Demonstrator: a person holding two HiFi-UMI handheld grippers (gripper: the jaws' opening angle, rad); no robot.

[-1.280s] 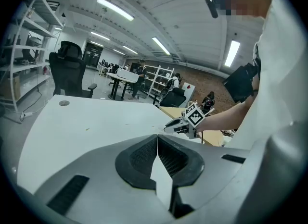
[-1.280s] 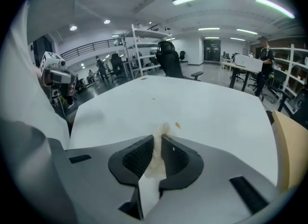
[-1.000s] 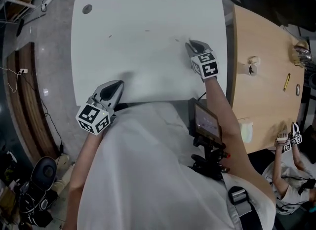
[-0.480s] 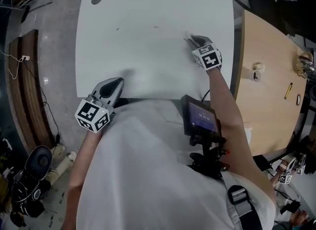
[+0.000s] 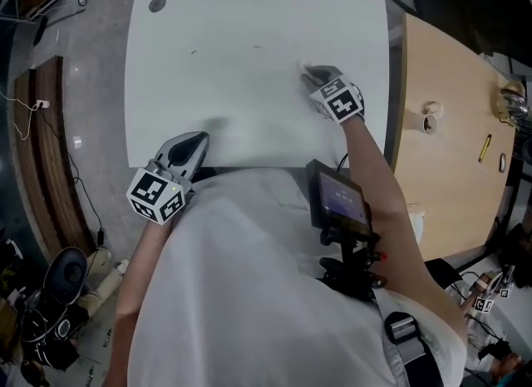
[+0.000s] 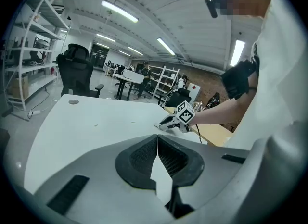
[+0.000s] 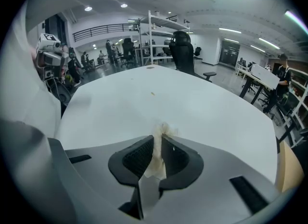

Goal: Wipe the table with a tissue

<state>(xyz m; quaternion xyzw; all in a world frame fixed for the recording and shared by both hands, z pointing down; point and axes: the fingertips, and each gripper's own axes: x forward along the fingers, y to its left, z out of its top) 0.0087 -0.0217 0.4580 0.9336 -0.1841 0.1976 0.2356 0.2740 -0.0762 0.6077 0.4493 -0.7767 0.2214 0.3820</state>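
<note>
My right claw is pinched on the tissue, with the wad poking out the front, tips down at the white table toward its right side. My left claw sits at the table's near edge, jaws closed together with nothing in them. The tabletop is mostly clean: a couple of tiny specks toward the far side, and a round grommet in the far left corner. There's a wooden desk just right of the table and an office chair past its far edge.

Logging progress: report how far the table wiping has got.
Done: the tissue is clamped in the right claw. In hand: it is down at the right side of the white table. Left: specks farther across look unwiped; the left claw is shut, empty.
</note>
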